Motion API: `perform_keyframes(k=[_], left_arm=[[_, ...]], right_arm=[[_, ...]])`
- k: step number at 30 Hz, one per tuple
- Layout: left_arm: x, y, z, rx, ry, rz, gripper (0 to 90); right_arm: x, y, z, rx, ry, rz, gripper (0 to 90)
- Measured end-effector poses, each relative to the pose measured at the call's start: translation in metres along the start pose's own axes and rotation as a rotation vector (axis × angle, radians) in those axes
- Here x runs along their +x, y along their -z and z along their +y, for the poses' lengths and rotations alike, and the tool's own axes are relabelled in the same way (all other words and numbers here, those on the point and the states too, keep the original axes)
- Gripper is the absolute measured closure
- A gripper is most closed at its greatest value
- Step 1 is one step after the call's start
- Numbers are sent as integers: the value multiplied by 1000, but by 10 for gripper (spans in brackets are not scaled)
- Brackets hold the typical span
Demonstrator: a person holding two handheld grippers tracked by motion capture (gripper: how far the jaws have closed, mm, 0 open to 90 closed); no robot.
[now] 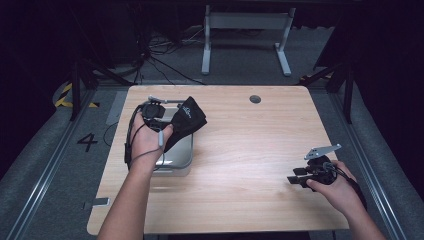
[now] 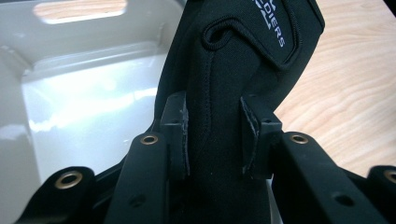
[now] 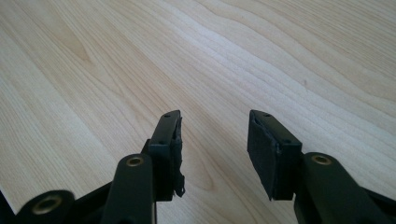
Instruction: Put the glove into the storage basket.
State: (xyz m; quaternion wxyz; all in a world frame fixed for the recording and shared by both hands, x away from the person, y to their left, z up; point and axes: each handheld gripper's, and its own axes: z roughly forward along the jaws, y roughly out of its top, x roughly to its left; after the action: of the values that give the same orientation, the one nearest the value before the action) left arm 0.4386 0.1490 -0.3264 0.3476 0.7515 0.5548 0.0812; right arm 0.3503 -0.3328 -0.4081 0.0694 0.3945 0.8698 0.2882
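Over the back left part of the wooden surface (image 1: 240, 150), the left tool (image 1: 159, 111) grips one black fabric pouch (image 1: 187, 120); in the left gripper view its two pads (image 2: 180, 135) press on the narrow middle of the pouch (image 2: 224, 93) from either side. The pouch hangs out beyond the left tool, its wider end with white lettering farthest from the jaws. Directly beneath this tool sits one shallow metal tray (image 1: 182, 161), whose pale glossy floor and rounded rim (image 2: 84, 70) show to one side of the pouch, while bare wood lies on the other side. The tray's near edge lies just past the person's left hand (image 1: 147, 142), and the surface's left edge is close beyond it.

The right tool (image 1: 300, 179) rests low near the front right corner, held in the right hand (image 1: 337, 187), well apart from the tray and pouch. Its jaws stand apart with nothing between the pads (image 3: 268, 149), only bare wood grain ahead of them. Between the two tools stretches a broad run of uncovered wood, and one small dark round hole (image 1: 255, 99) sits near the far edge.
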Motion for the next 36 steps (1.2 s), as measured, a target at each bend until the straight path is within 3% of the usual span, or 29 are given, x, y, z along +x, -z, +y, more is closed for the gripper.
perform_keyframes(k=[13,18,24,32,36], left_arm=[[27,-6,-1,-10,95,68,661],[33,-15,2,20,87,82,661],[49,-28,2,35,143,110,661],[61,-49,-2,86,195,136,659],[66,-60,-4,134,209,144,657]], right_arm=[[2,-5,9,-3,20,16,554],[3,-4,7,-13,22,14,553],[2,-2,3,-13,13,10,550],[3,-2,2,-10,13,10,544],[3,-3,3,-9,14,12,541]])
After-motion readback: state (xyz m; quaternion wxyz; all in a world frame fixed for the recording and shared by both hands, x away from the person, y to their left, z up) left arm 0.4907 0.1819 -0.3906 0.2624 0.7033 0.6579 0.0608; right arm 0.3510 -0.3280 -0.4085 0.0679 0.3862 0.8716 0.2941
